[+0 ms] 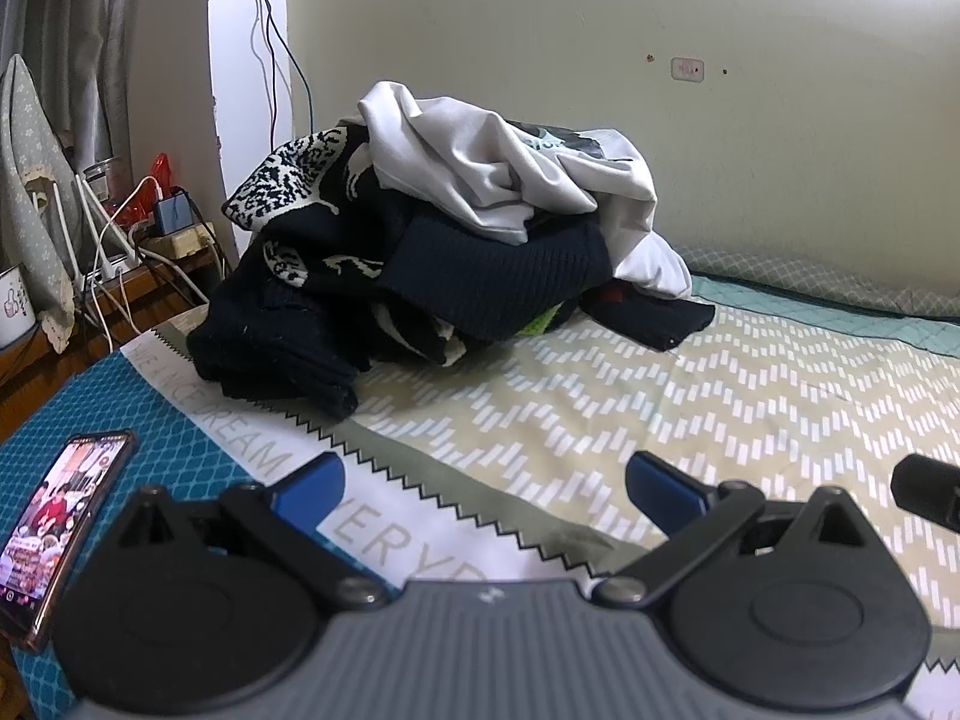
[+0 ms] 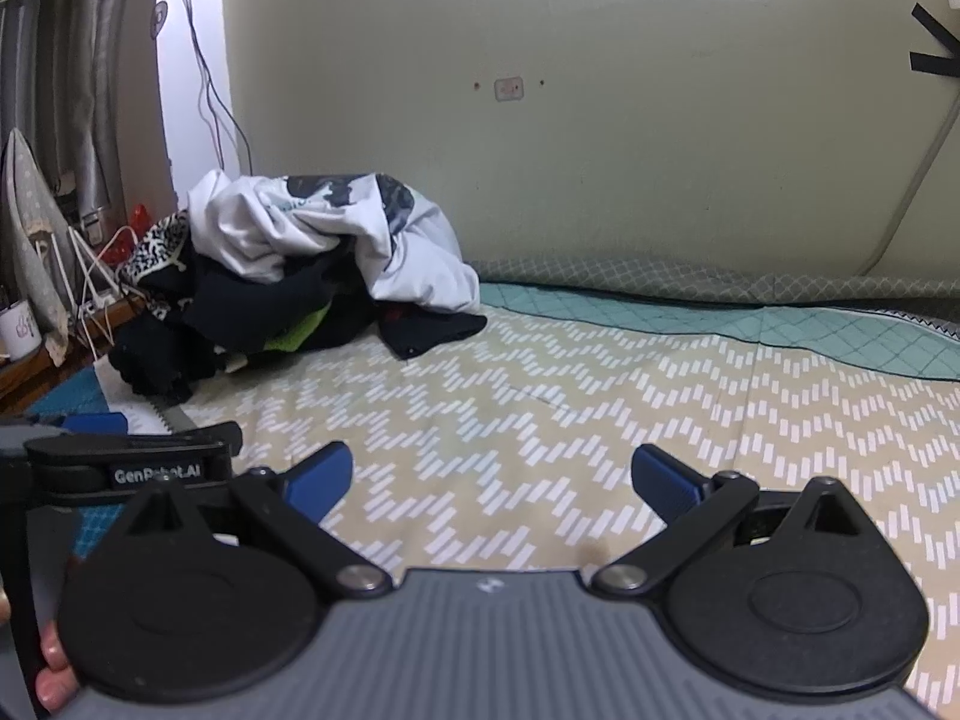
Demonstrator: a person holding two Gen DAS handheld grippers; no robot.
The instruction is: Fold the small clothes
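A: What lay around the work area?

B: A bed cover with a pale zigzag pattern, running back to a cream wall. At the left edge, a phone lay flat on a teal blanket, screen lit. Beyond it a low wooden stand held a power strip with white cables, a white mug and a red item I could not identify. Dark cords hung down the wall, grey curtains at far left.

A: And the clothes?

B: One heap at the back left of the bed, close to the wall. A white garment was crumpled on top, over a dark knit piece and a navy-and-white patterned one. A sliver of lime-green fabric showed underneath. Nothing folded.

A: Anything between grippers and heap?

B: Only bare cover. The heap sat well apart from both.

A: Left gripper?

B: Blue fingers spread wide, nothing between them, low over the cover's printed white band. No contact that I could see.

A: Right gripper?

B: Same: spread wide, empty, over the zigzag cover. The left gripper's body sat just beside it on the left, and fingertips of a hand showed at the lower left corner.
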